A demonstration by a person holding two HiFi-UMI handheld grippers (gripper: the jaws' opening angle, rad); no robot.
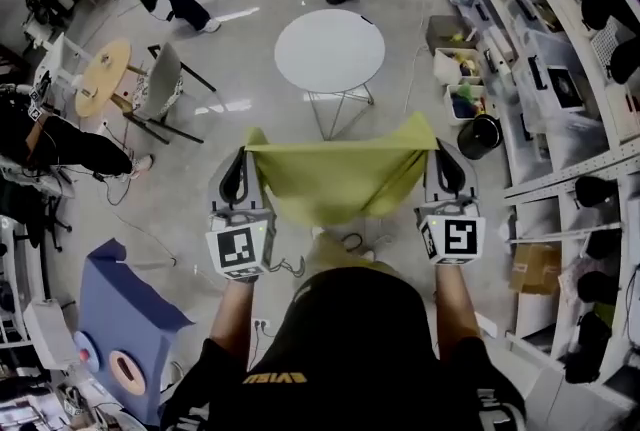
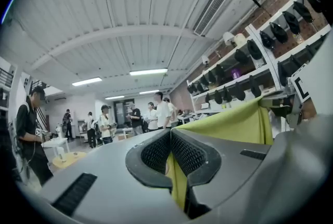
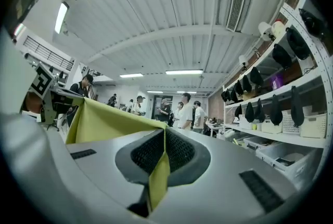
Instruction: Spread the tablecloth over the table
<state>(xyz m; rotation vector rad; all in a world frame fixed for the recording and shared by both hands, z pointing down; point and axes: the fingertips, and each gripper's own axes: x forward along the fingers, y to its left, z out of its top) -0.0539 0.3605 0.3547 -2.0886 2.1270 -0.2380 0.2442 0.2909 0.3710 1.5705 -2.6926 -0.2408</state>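
Yellow-green tablecloth (image 1: 340, 177) hangs stretched in air, near round white table (image 1: 329, 49).

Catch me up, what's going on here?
A person holds a yellow-green tablecloth up between two handheld grippers. The left gripper and the right gripper are each shut on a top corner, and the cloth sags between them. The round white table stands just ahead; the cloth is not yet over it.

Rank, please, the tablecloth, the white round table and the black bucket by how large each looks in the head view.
1. tablecloth, though it is held nearer the camera, which inflates it
2. white round table
3. black bucket, clearly smallest
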